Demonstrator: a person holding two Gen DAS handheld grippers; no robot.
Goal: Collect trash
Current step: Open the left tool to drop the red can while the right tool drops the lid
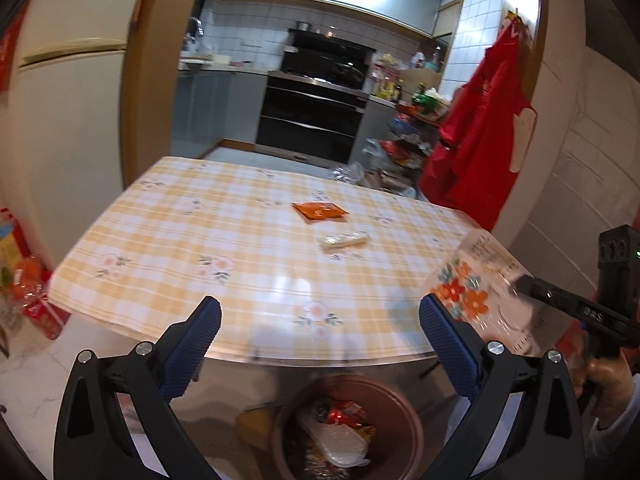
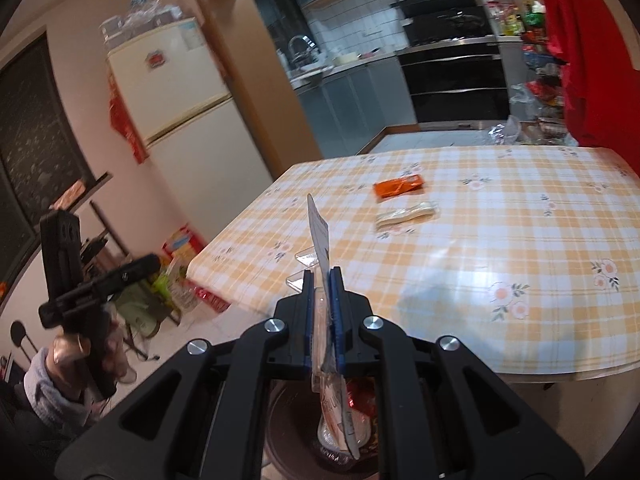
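Note:
My left gripper [image 1: 320,316] is open and empty, above the table's near edge and the brown trash bin [image 1: 408,412] below. My right gripper [image 2: 322,276] is shut on a flat flowered plastic package [image 2: 320,232], held edge-on over the bin [image 2: 280,412]; the package also shows in the left wrist view [image 1: 476,288] at the right. An orange wrapper [image 1: 320,211] [image 2: 400,187] and a clear whitish wrapper [image 1: 344,240] [image 2: 406,214] lie on the yellow checked tablecloth [image 1: 180,232] [image 2: 500,220]. The bin holds a red can and other trash.
A fridge [image 2: 176,92] stands left of the table. A red apron [image 1: 480,128] hangs at the right. Beyond the table is the kitchen with a black oven [image 1: 316,112]. Bags and boxes sit on the floor at the left [image 1: 28,288].

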